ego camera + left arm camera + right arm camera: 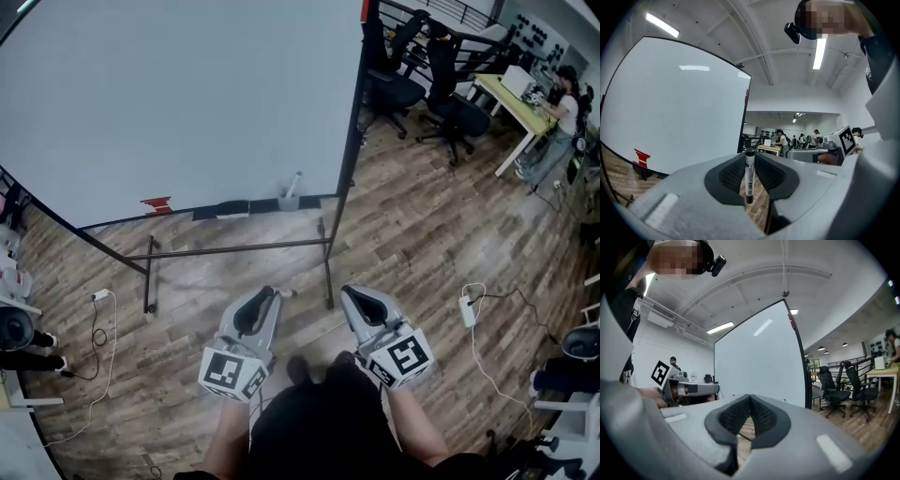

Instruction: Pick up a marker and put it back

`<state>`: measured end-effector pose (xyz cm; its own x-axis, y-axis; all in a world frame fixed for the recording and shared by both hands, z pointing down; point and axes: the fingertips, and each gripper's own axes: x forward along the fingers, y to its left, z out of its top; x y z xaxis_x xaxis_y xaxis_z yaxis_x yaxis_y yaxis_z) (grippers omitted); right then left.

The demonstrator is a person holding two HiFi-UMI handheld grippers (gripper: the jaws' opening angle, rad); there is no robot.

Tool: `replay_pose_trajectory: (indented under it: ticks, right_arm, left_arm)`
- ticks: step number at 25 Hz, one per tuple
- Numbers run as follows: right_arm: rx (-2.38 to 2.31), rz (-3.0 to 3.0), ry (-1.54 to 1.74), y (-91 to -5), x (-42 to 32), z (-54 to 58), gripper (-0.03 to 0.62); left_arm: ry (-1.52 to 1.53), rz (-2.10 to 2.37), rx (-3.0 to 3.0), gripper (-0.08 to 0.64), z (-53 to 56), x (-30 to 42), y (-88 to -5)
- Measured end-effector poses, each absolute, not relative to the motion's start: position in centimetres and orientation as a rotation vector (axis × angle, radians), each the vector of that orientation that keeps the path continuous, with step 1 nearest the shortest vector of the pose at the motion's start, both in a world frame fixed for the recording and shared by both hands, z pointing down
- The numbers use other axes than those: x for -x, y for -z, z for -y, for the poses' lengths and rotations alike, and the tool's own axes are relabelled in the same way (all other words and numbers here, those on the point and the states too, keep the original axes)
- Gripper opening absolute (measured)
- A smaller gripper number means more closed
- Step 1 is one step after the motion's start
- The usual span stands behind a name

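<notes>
**Marker in your left gripper, tray straight ahead**

Close to your body, your left gripper (749,159) is clamped on the marker (749,176). The pads pinch its barrel partway shut, and it stands upright between them with its dark cap at the top. In the head view one pale end pokes out just right of the jaw tips. Your right gripper (749,399) sits beside it with its jaws pressed together and nothing between them.

Beyond both grippers lies bare wooden floor (412,244), then the whiteboard (178,103) on its stand. The tray (234,208) runs along its lower edge, and a small holder (289,201) sits near the tray's right end with a second marker (295,181) sticking up.

The holder lies ahead of your left gripper and slightly to its right, well apart. That gripper is the nearer one and already carries the load. You probably need to reach forward and line the marker's long axis up with the holder's opening.
</notes>
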<state>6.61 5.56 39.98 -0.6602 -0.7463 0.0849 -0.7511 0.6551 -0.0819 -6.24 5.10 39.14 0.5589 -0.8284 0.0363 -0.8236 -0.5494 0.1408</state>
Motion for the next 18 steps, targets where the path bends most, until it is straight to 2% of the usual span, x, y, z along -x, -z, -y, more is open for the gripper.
replay_pose_trajectory:
  ticks: [18]
  right_arm:
    - [-1.321,2.781,-0.241,-41.0,-5.5,-6.3,0.003]
  left_arm:
    - [0.018,1.314,-2.628,0.075,-4.4,6.9,-41.8]
